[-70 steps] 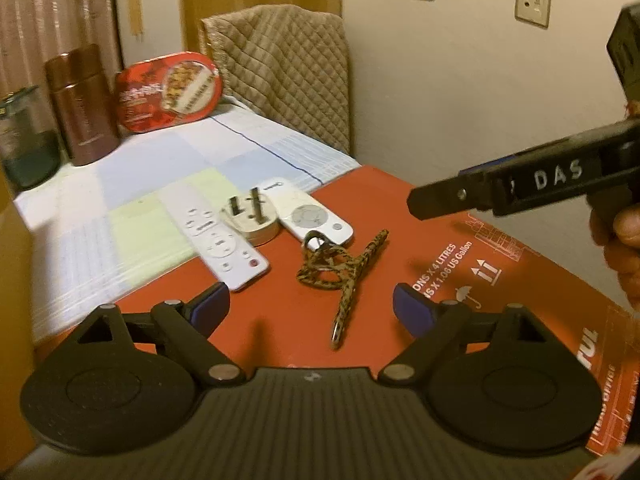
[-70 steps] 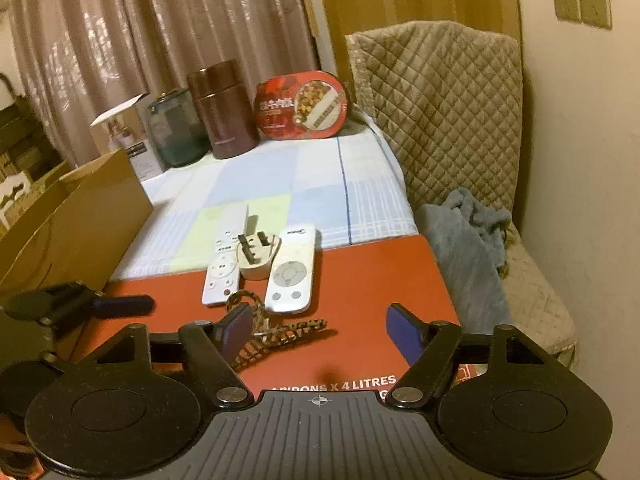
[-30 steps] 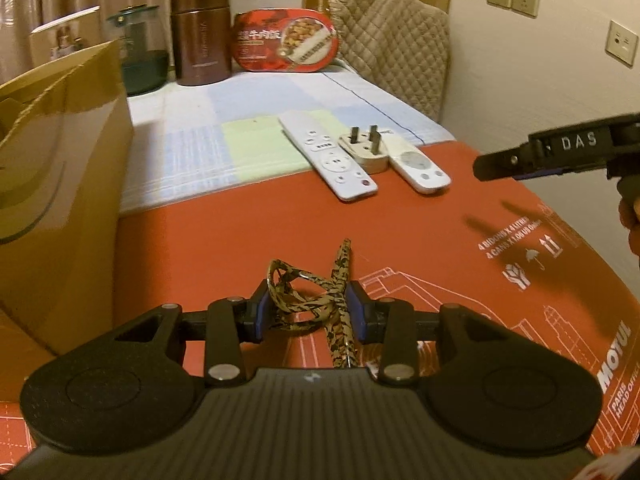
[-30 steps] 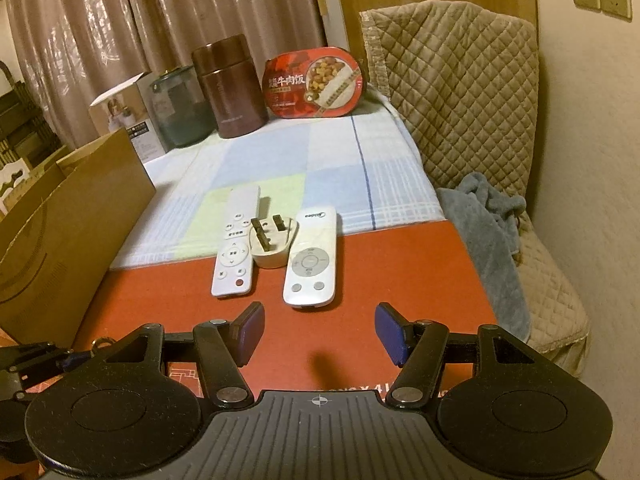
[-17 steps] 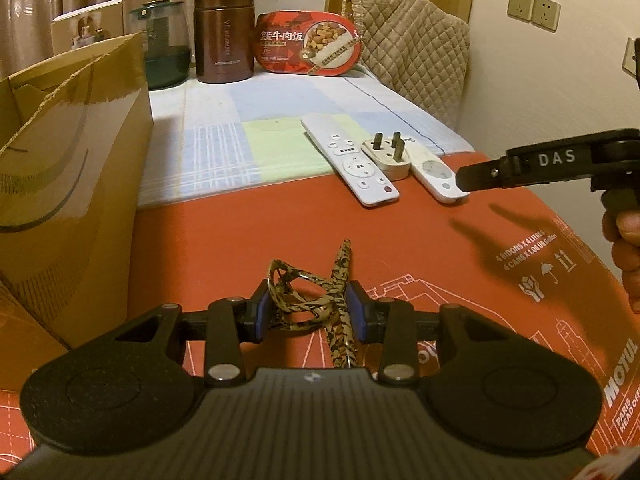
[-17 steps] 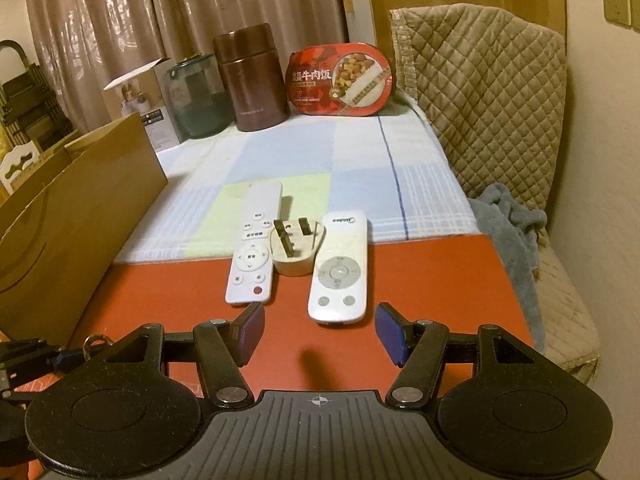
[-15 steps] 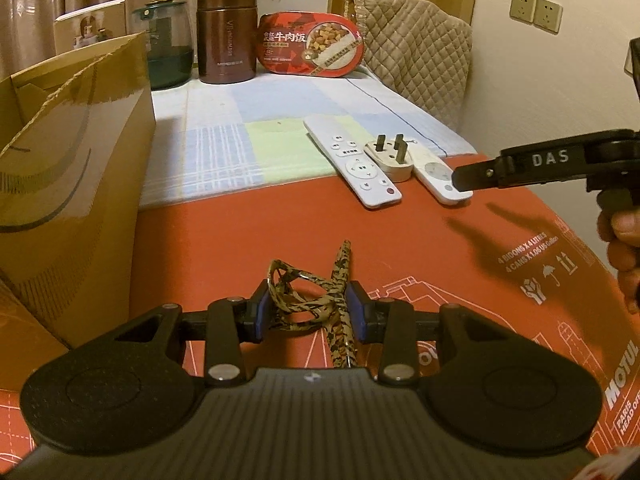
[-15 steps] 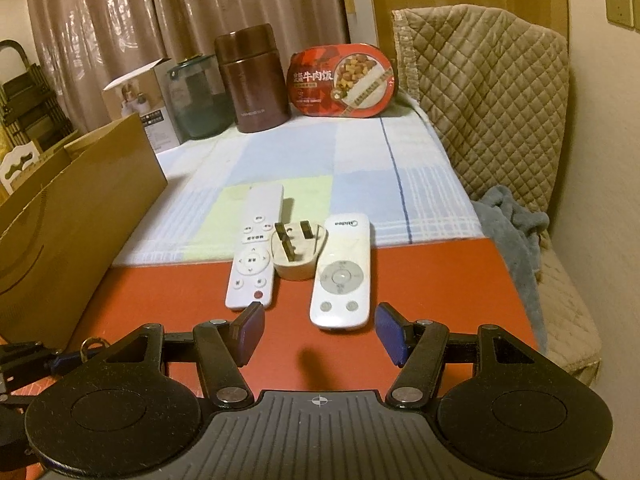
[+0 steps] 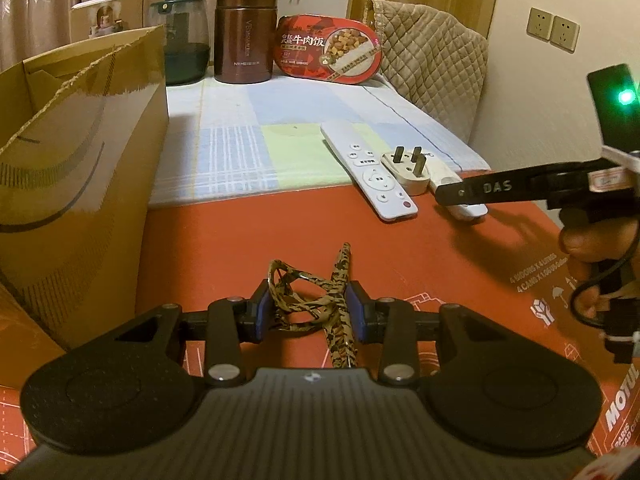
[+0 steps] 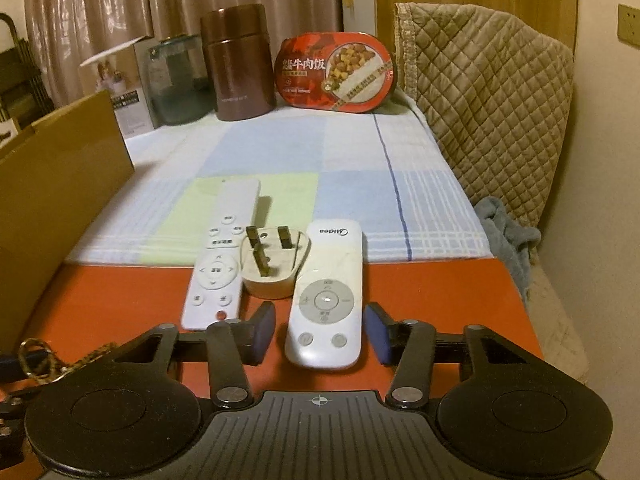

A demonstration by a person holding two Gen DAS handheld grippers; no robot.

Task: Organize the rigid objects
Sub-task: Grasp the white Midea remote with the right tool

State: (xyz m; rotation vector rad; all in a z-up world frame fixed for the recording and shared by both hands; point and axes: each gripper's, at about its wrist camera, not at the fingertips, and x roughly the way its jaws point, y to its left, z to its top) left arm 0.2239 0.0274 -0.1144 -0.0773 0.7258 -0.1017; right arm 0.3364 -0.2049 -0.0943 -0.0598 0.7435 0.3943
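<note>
Brown flask [image 10: 237, 62], meal box [image 10: 335, 73], glass jar [image 10: 176, 80], quilted chair [image 10: 484, 100]

Left hand-held gripper [image 9: 311, 312] clamped on camouflage strap [image 9: 320, 308] above red board [image 9: 240, 240], beside paper bag [image 9: 80, 160].

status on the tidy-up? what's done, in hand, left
Done: nothing visibly put away yet. In hand: left gripper is shut on the camo lanyard, beside the paper bag. Right gripper has just been closing around the Midea remote; pads not yet touching it. Left: that remote, the slim remote and the plug.
</note>
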